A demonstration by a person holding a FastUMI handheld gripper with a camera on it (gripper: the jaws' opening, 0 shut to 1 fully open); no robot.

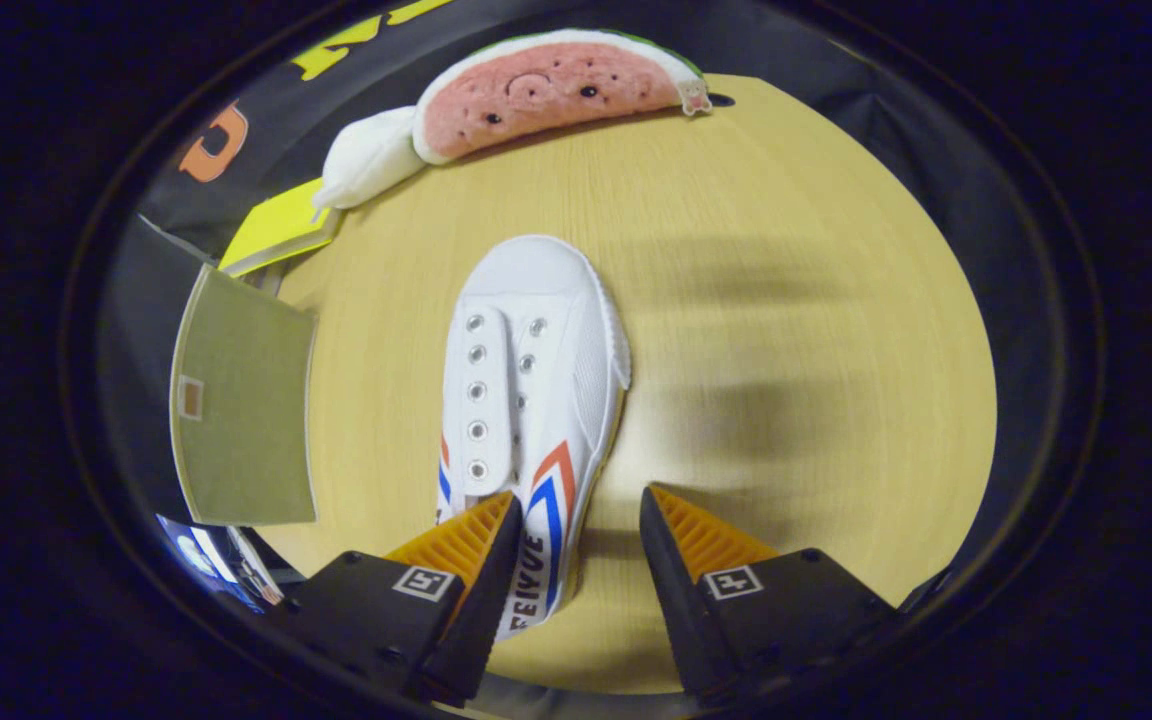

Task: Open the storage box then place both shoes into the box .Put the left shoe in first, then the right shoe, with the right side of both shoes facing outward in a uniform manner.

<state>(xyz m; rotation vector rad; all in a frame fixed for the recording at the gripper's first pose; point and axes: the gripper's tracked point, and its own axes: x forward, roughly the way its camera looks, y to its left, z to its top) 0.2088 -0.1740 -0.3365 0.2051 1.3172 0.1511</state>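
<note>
Here the tongs [581, 520] gape wide over the shoe [526, 400], holding nothing; it looks light and soft, so its heel wall seems best to pinch.

The gripper camera is looking steeply down over the parted fingers [581, 520], hanging close above the table [786, 300], facing its far edge at the frame's top.
</note>
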